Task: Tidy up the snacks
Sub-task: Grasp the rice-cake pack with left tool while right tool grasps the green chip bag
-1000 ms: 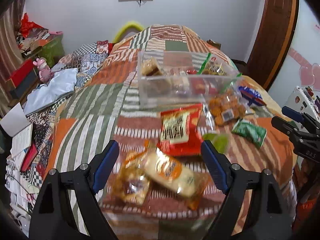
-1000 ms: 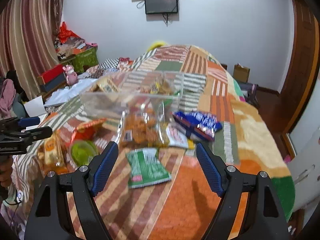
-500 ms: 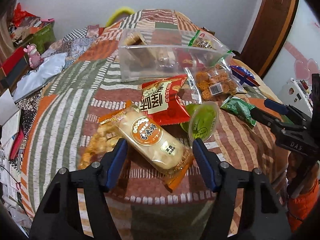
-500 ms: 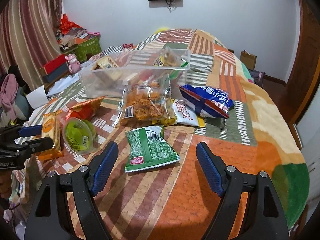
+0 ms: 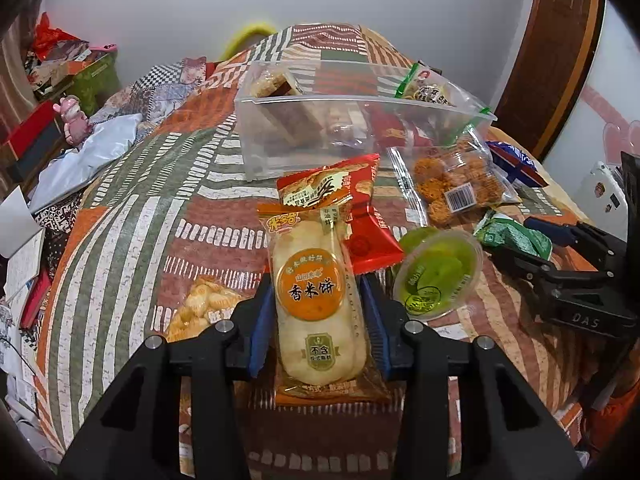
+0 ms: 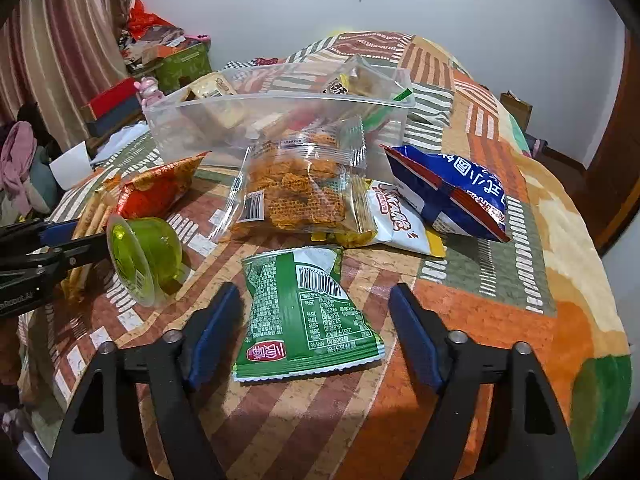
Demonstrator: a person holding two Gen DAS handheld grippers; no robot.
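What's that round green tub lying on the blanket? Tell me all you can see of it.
The green tub is a small, clear plastic cup with green filling, likely jelly, and a printed film lid. It lies tipped on its side on the striped blanket, lid facing outward. It sits beside the red snack bag, next to the rice cracker pack that the left tool flanks. Neither tool touches it.

Even indoor light, fisheye-warped edges

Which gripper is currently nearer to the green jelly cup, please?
Left. The left gripper sits right beside the green jelly cup; the right gripper straddles a green packet farther away.
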